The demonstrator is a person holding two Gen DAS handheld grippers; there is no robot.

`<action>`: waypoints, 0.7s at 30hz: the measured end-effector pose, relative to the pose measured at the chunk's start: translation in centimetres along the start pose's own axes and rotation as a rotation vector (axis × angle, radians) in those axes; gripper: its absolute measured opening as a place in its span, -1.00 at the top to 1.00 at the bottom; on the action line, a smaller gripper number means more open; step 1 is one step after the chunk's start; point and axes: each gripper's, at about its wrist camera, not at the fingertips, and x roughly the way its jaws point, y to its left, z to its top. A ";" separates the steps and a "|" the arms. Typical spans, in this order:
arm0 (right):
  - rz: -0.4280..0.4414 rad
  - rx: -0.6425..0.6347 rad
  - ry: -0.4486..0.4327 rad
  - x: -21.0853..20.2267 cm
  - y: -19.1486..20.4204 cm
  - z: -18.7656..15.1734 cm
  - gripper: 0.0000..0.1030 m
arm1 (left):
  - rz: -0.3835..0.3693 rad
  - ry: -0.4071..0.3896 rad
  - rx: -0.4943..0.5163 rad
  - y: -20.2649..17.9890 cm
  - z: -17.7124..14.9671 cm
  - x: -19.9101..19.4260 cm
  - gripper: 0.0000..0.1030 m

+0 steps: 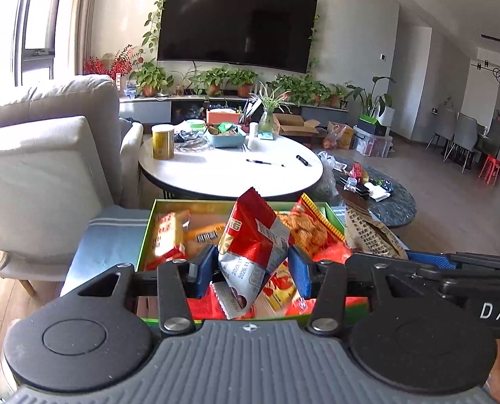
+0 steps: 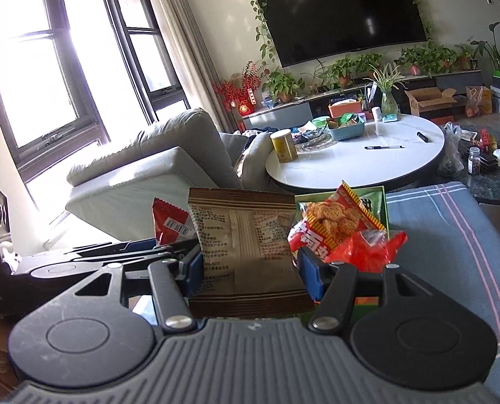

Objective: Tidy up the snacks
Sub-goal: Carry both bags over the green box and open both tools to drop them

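Living room, blue-blanketed seat | green tray [image 1: 148,232] holds mixed snacks | left gripper [image 1: 250,271] clamps red-white packet [image 1: 253,235] above tray | right gripper [image 2: 250,269] clamps brown packet [image 2: 243,235] | both lifted clear, likely for sorting

Home living room: wall TV [image 1: 236,23], sofa [image 2: 142,168], potted plants [image 1: 216,79], round table [image 1: 229,168].

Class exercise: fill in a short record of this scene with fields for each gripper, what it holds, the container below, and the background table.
left gripper: shut on red and white snack packet
right gripper: shut on brown snack packet
container: green box holding more snack packets, beneath both grippers
other packet: orange cracker bag, in the box
background: round white table with yellow can and pen
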 end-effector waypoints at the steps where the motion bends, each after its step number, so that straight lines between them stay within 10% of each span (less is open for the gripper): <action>1: 0.002 0.001 0.000 0.2 0.1 0.1 0.04 | 0.001 -0.003 0.001 0.1 0.2 0.1 0.14; 21: -0.005 0.088 0.031 6.2 -1.0 1.9 0.04 | 0.013 0.038 -0.011 3.2 0.4 5.7 0.14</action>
